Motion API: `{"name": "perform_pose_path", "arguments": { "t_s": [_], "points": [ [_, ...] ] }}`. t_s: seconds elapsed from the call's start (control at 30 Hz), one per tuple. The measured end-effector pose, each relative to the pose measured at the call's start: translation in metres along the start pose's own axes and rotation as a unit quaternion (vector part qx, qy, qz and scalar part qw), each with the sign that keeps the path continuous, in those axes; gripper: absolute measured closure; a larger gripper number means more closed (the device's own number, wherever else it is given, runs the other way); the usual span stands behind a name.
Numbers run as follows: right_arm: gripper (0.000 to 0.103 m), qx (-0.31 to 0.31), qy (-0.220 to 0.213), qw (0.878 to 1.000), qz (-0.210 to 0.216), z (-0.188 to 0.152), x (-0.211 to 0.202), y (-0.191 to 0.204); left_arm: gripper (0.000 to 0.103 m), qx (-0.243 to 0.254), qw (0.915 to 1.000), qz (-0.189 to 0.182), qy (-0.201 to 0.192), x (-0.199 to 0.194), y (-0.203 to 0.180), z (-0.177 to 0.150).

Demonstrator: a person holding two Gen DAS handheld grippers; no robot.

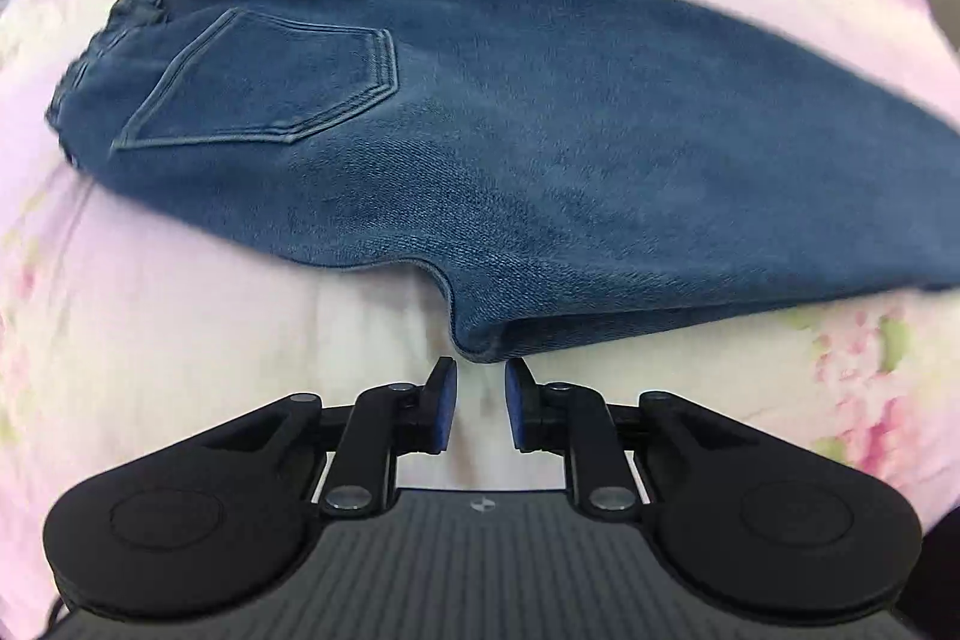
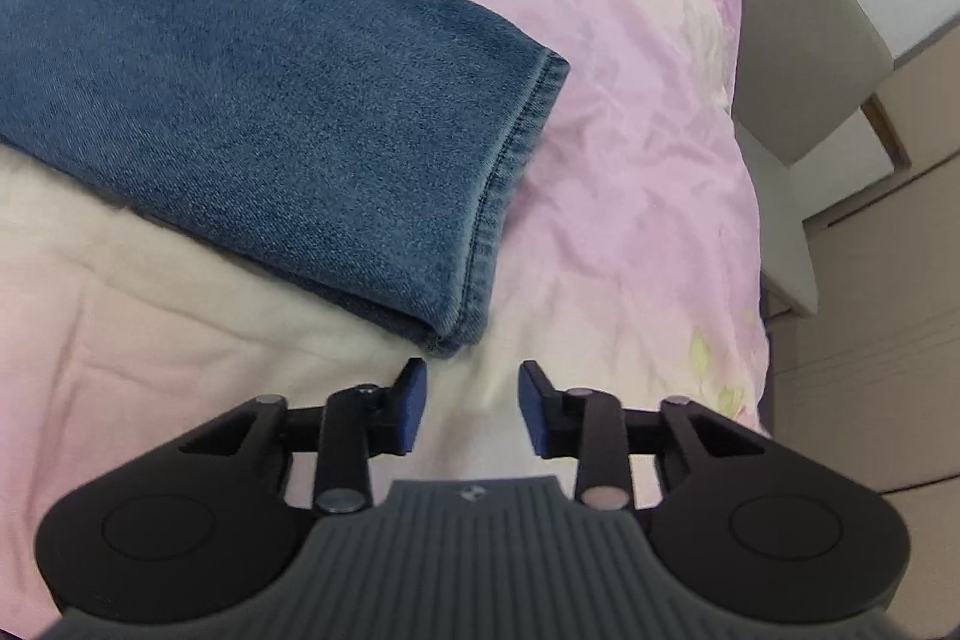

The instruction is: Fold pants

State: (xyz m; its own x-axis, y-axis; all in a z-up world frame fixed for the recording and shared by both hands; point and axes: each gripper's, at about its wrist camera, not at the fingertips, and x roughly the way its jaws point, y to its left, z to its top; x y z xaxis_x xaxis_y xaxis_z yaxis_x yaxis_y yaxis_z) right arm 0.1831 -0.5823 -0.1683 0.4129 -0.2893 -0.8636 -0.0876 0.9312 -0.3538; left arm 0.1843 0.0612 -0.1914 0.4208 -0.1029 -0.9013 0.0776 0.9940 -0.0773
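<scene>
1. Nearest, the left gripper (image 1: 480, 388) hangs with jaws apart and nothing between them, just short of the crotch corner (image 1: 474, 346).
2. The right gripper (image 2: 471, 391) stands likewise parted and empty, beside the hems (image 2: 510, 172).
3. Beyond, the pants (image 1: 480, 112) lie on the bed (image 1: 150, 310), apparently folded leg over leg, pocket (image 1: 264, 82) up; the crosswise folds look still to do.

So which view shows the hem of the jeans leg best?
The right wrist view: the hem with its stitched edge runs across mid-frame, just beyond the open right gripper. The left wrist view shows the jeans from the waistband and back pocket; the hem is out of frame.
</scene>
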Motion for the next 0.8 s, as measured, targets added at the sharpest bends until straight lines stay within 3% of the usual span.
{"name": "perform_pose_path", "arguments": {
  "t_s": [0.03, 0.1, 0.17, 0.23, 0.43, 0.53, 0.6, 0.67, 0.8],
  "points": [
    [0.063, 0.031, -0.002, 0.999, 0.017, -0.002, -0.005, -0.004, 0.061, -0.027, 0.9994, -0.020, -0.012, -0.007, 0.006, -0.003],
    [0.056, 0.099, -0.007, 0.994, 0.049, -0.007, -0.011, -0.012, 0.046, -0.081, 0.9945, -0.056, -0.037, -0.018, 0.017, -0.005],
    [0.051, 0.169, -0.013, 0.982, 0.078, -0.014, -0.016, -0.016, 0.038, -0.134, 0.9856, -0.083, -0.060, -0.026, 0.027, -0.006],
    [0.051, 0.247, -0.017, 0.963, 0.109, -0.020, -0.018, -0.018, 0.033, -0.177, 0.9770, -0.092, -0.075, -0.027, 0.034, -0.005],
    [0.042, 0.432, -0.036, 0.882, 0.184, -0.029, -0.002, -0.015, 0.033, -0.246, 0.9636, -0.082, -0.066, 0.001, 0.045, 0.003],
    [0.040, 0.496, -0.034, 0.844, 0.201, -0.034, 0.015, -0.009, 0.033, -0.265, 0.9591, -0.084, -0.054, 0.019, 0.048, -0.004],
    [0.039, 0.526, -0.037, 0.826, 0.200, -0.036, 0.026, -0.006, 0.033, -0.269, 0.9585, -0.083, -0.044, 0.030, 0.049, -0.004],
    [0.039, 0.541, -0.051, 0.816, 0.197, -0.035, 0.034, -0.003, 0.035, -0.266, 0.9598, -0.081, -0.040, 0.041, 0.048, -0.003],
    [0.046, 0.547, -0.074, 0.813, 0.185, -0.029, 0.048, -0.008, 0.050, -0.245, 0.9656, -0.077, -0.044, 0.049, 0.039, 0.004]
  ]
}}
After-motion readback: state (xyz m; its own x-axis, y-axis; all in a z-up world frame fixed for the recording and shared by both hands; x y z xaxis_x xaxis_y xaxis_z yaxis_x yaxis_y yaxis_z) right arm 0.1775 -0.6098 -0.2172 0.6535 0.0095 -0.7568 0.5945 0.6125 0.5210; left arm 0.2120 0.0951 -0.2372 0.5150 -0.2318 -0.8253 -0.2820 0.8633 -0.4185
